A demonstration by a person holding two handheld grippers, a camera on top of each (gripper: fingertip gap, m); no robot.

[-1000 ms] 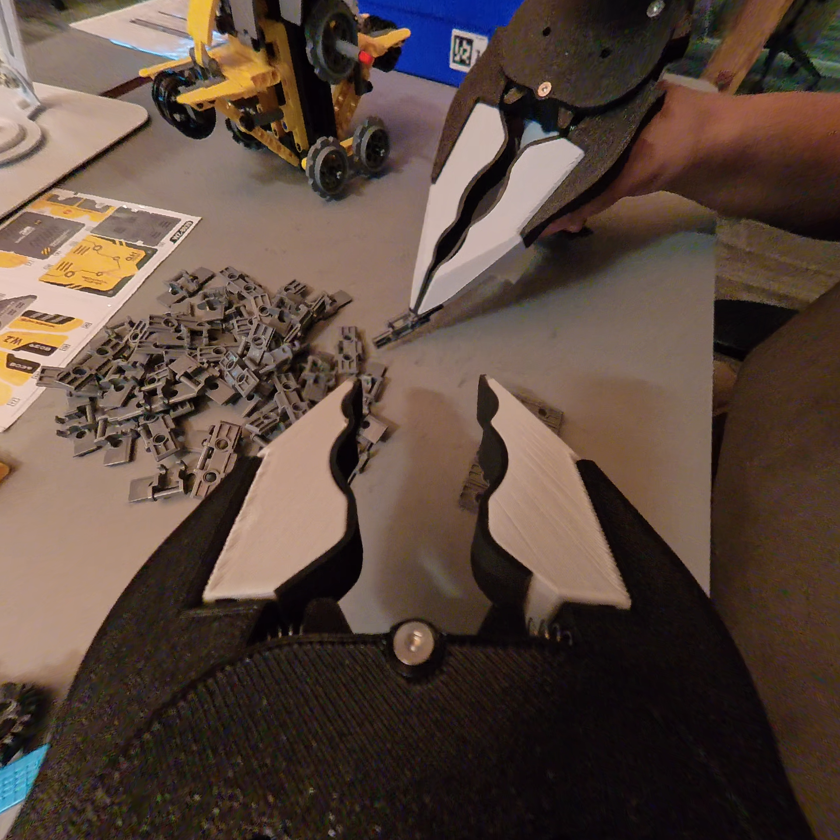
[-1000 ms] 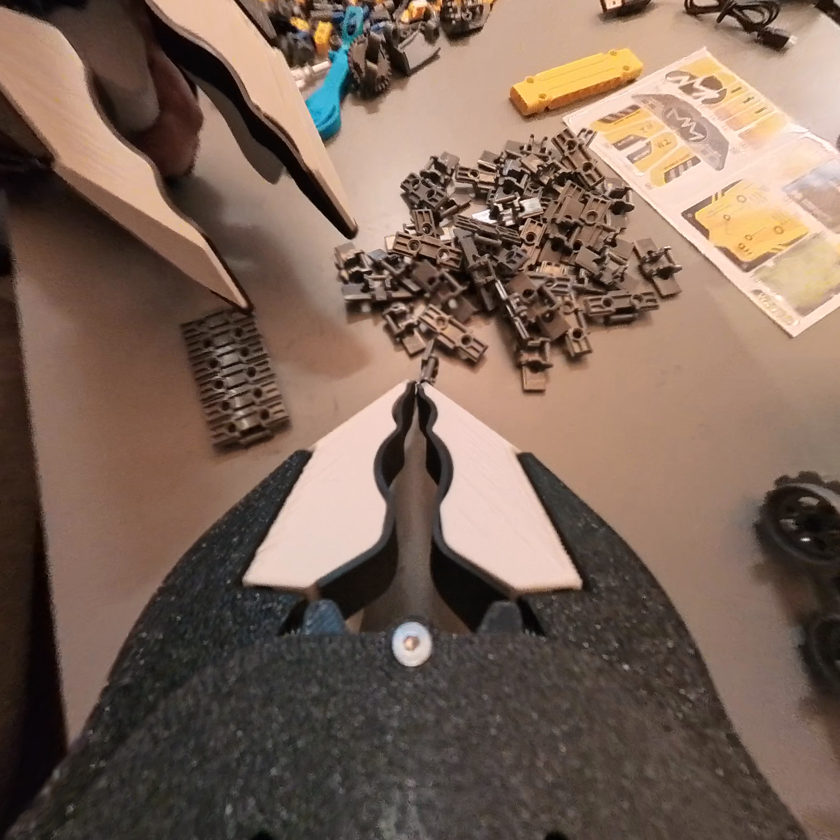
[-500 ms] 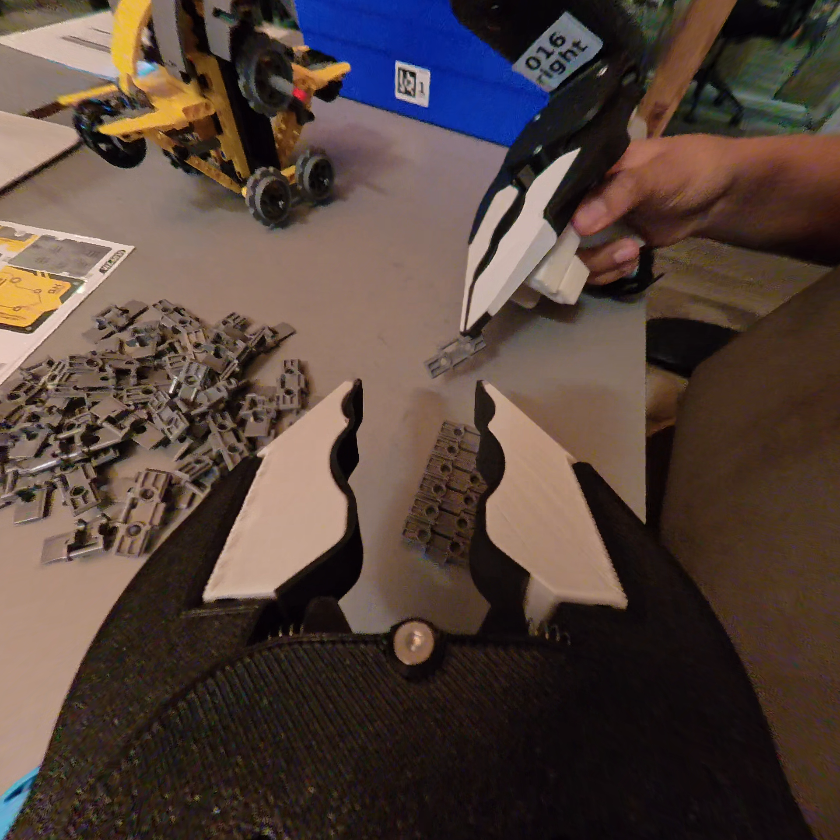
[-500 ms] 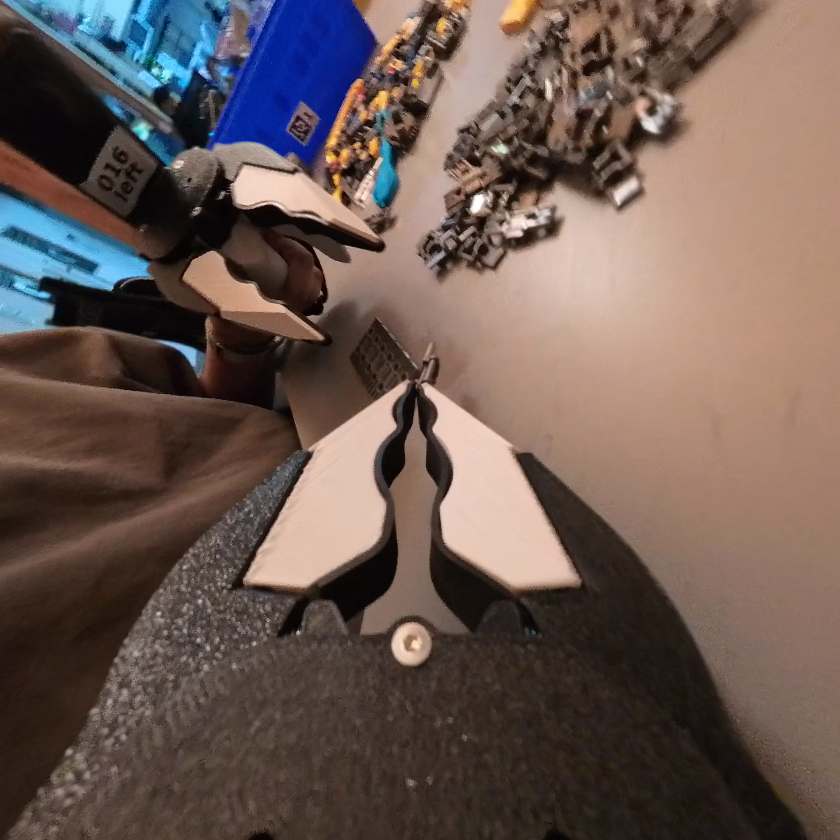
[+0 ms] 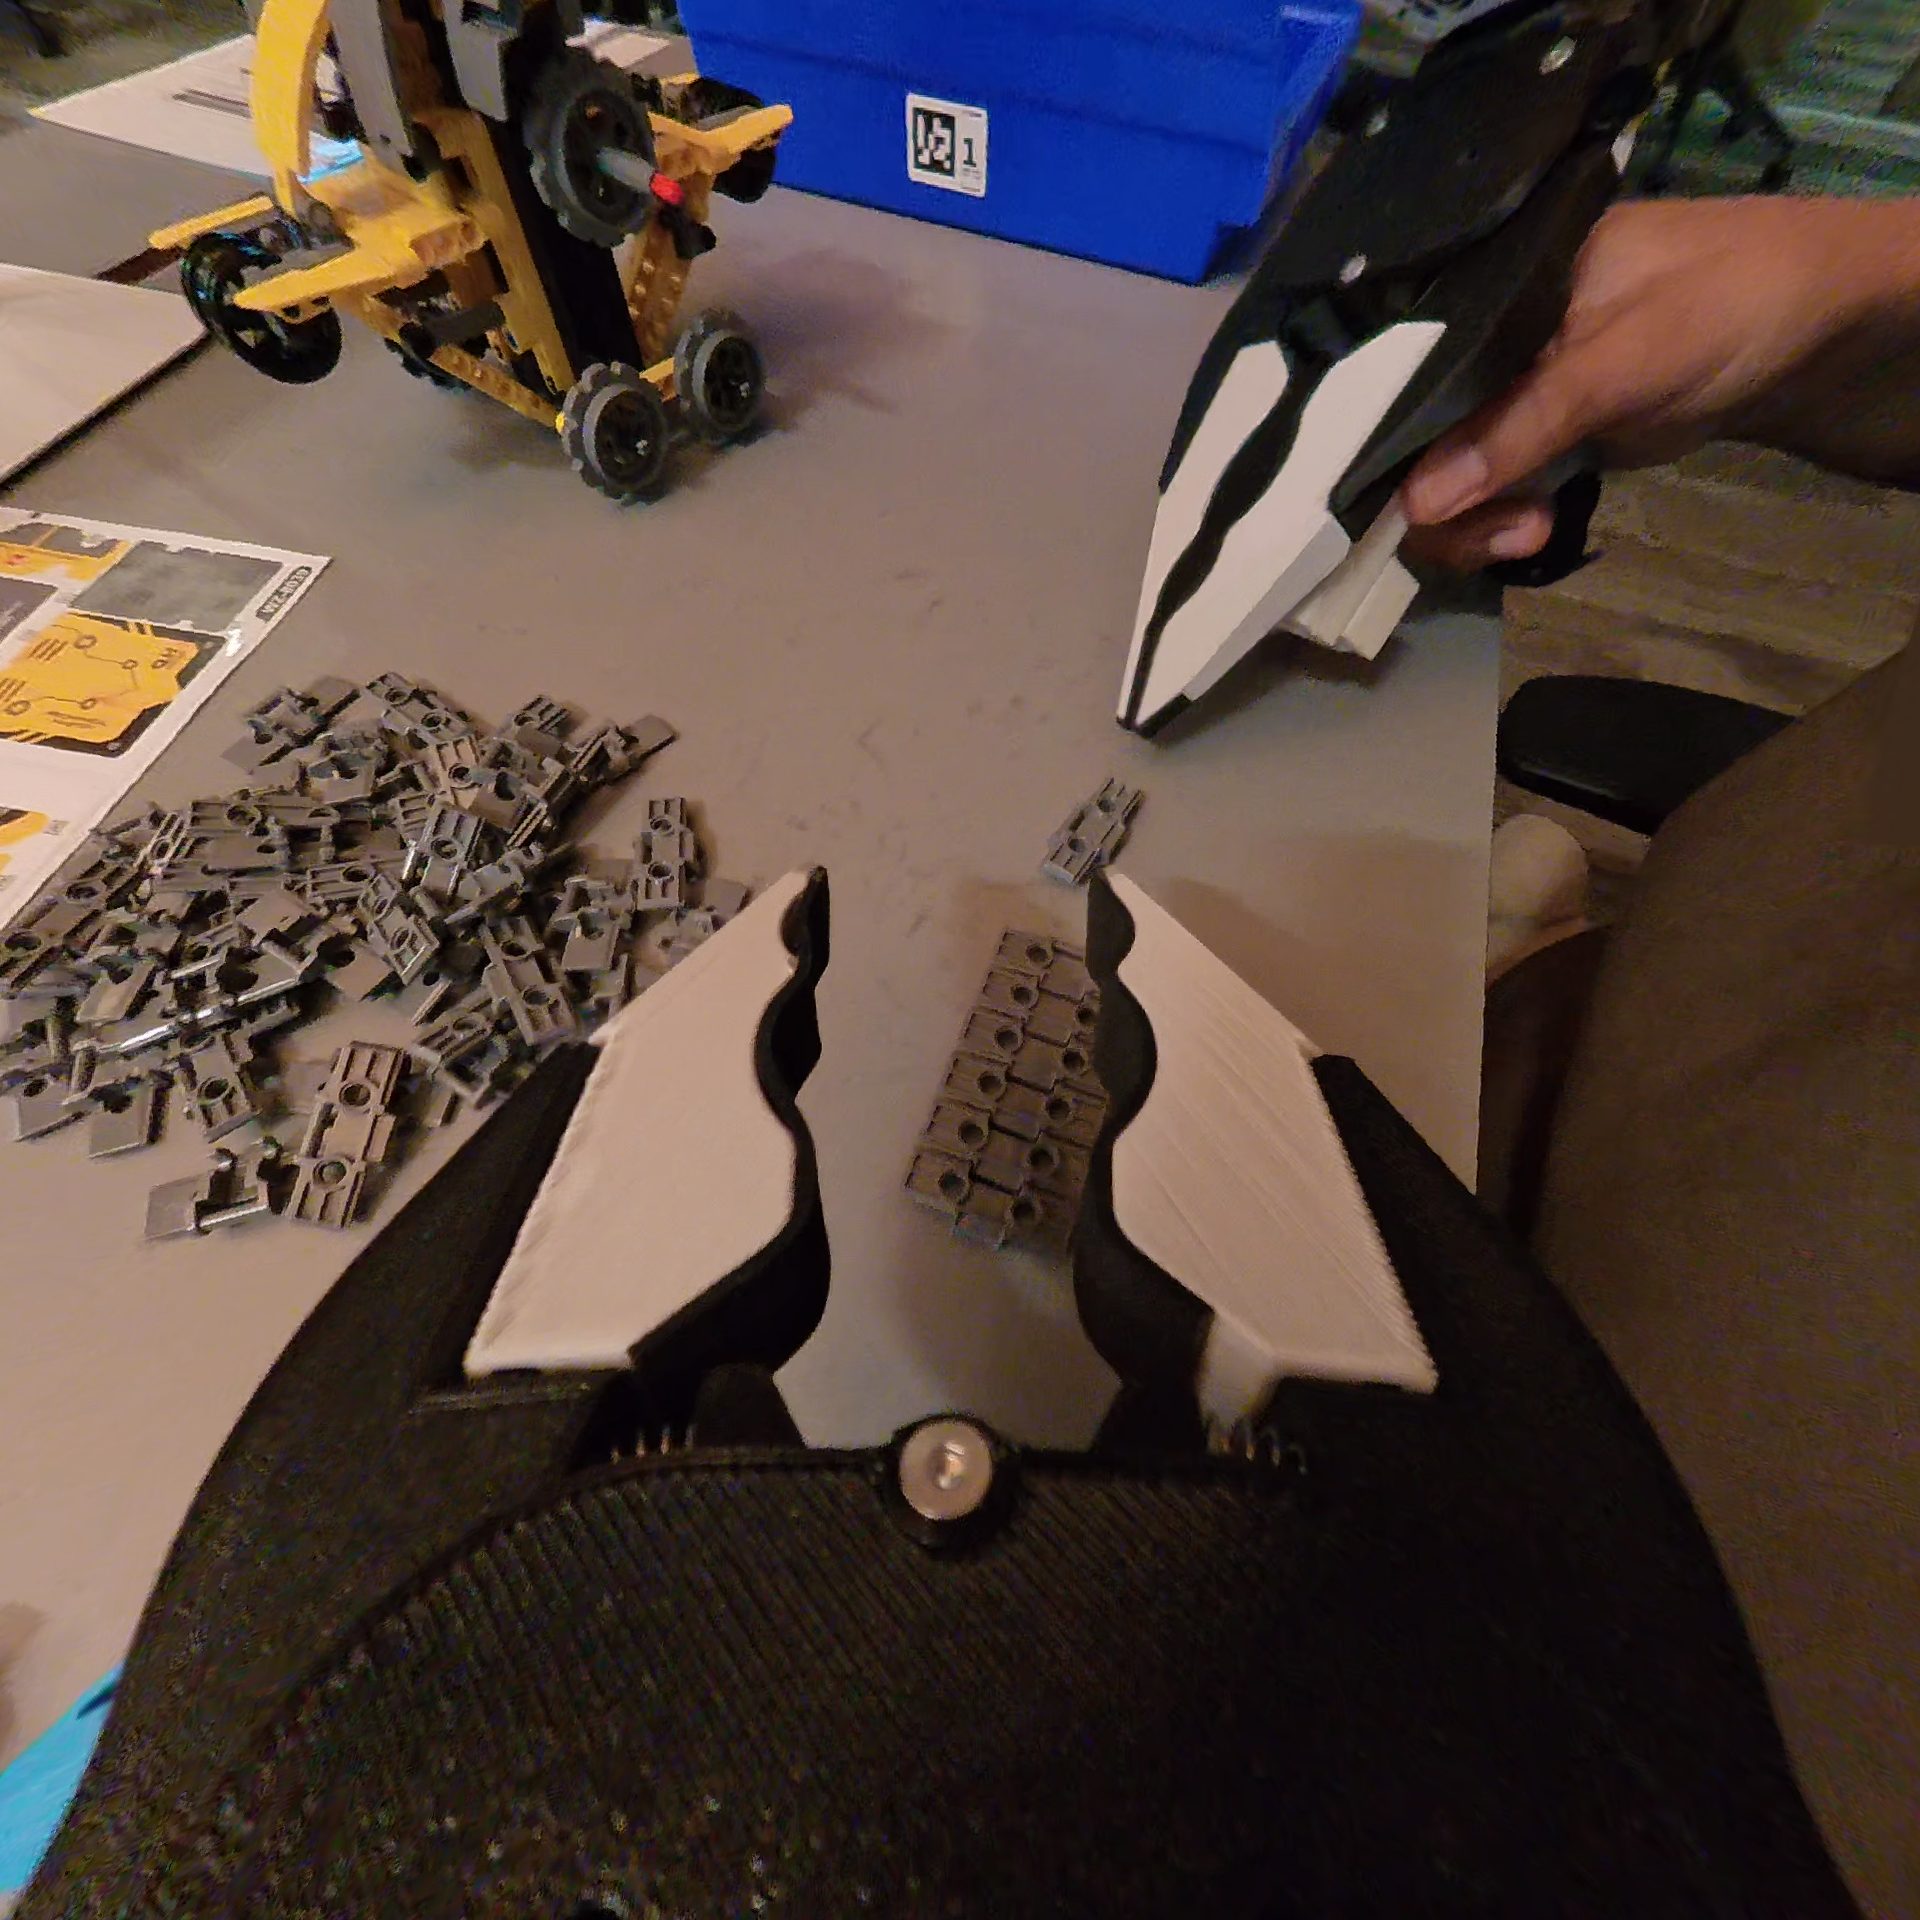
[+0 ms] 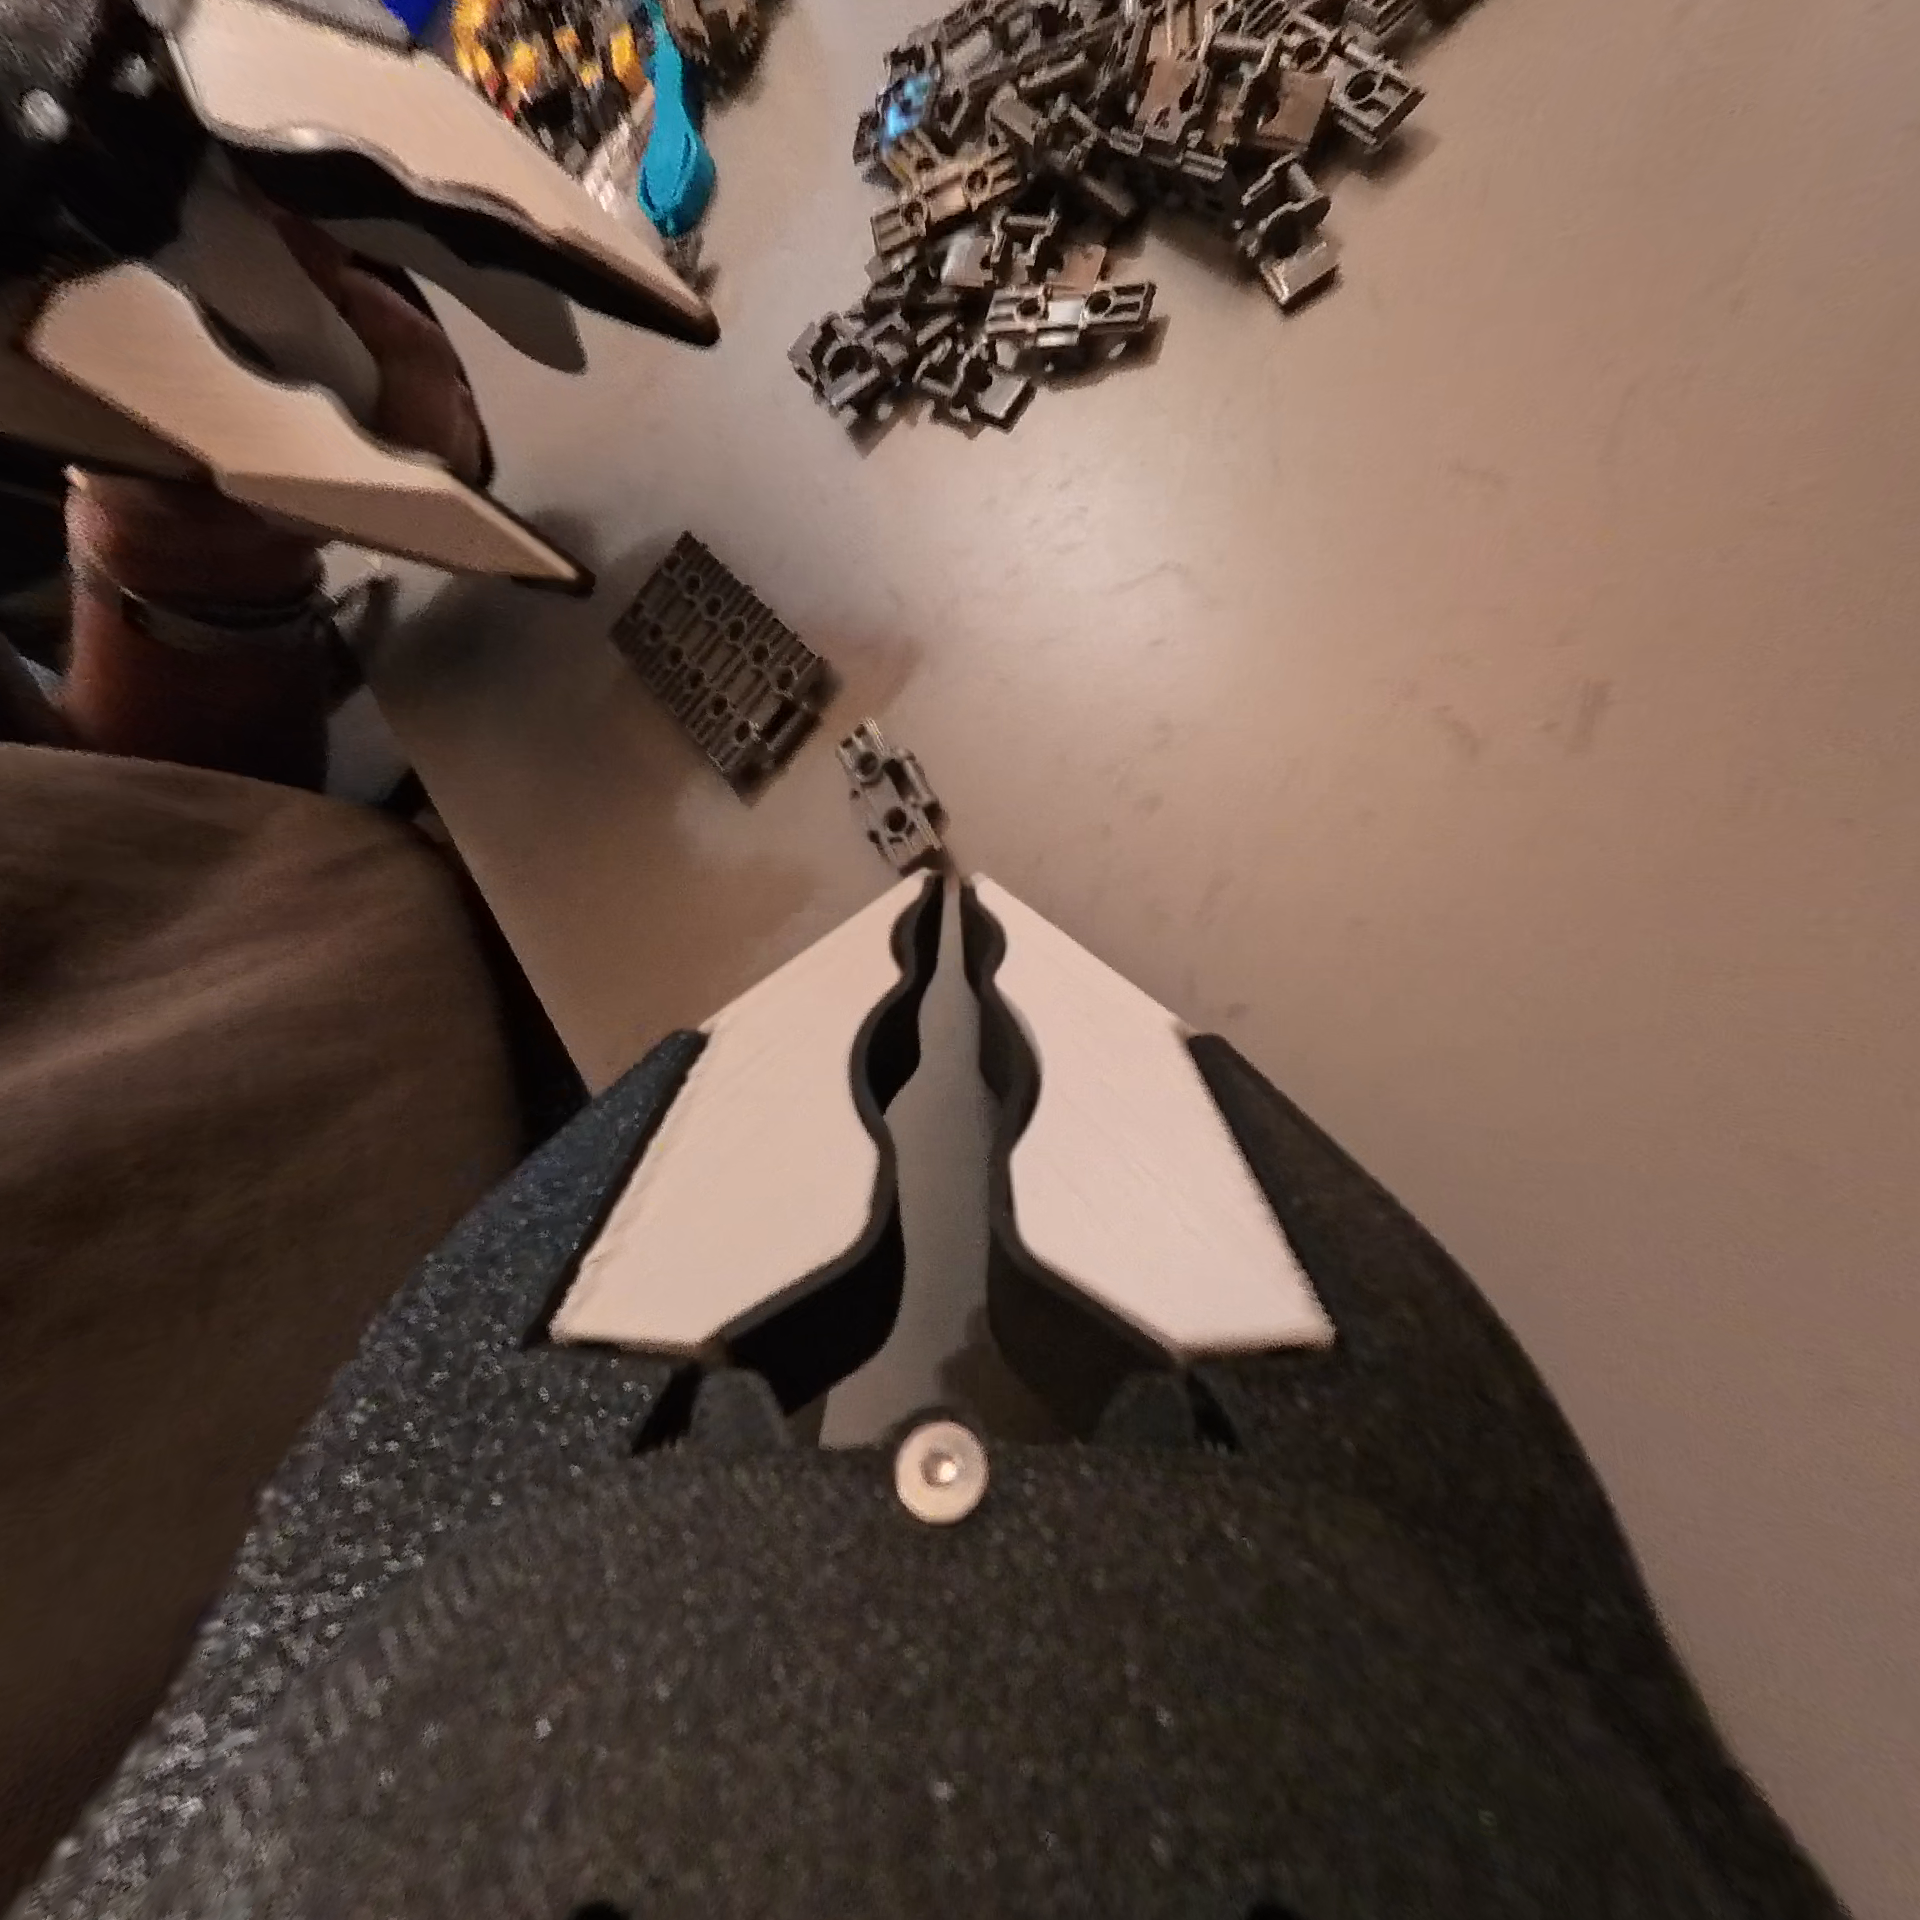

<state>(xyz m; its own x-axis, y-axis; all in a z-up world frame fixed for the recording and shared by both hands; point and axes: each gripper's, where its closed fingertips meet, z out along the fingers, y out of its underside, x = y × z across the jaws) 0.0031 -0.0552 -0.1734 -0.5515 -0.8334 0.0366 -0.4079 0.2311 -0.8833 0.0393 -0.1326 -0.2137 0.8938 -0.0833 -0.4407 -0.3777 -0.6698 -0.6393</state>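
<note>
My left gripper (image 5: 956, 883) is open and empty, low over a short assembled strip of grey track links (image 5: 1023, 1081) that lies between its fingers. One loose grey link (image 5: 1091, 831) lies on the grey table just beyond the strip. My right gripper (image 5: 1138, 717) hovers just past that link, empty, its jaws a narrow gap apart. In the right wrist view the link (image 6: 891, 795) lies right in front of my right gripper (image 6: 951, 883), with the strip (image 6: 722, 665) behind it and the open left gripper (image 6: 639, 452) above the strip.
A pile of loose grey links (image 5: 343, 914) lies to the left. A yellow wheeled model (image 5: 499, 239) and a blue bin (image 5: 1039, 125) stand at the back. A sticker sheet (image 5: 104, 644) lies far left. The table edge (image 5: 1481, 935) and a person's lap are at the right. About 10 cm separates my left fingertips from my right.
The right gripper carried a grey link from the pile towards the strip, let it go on the table and lifted off. The left gripper stayed open over the strip.
</note>
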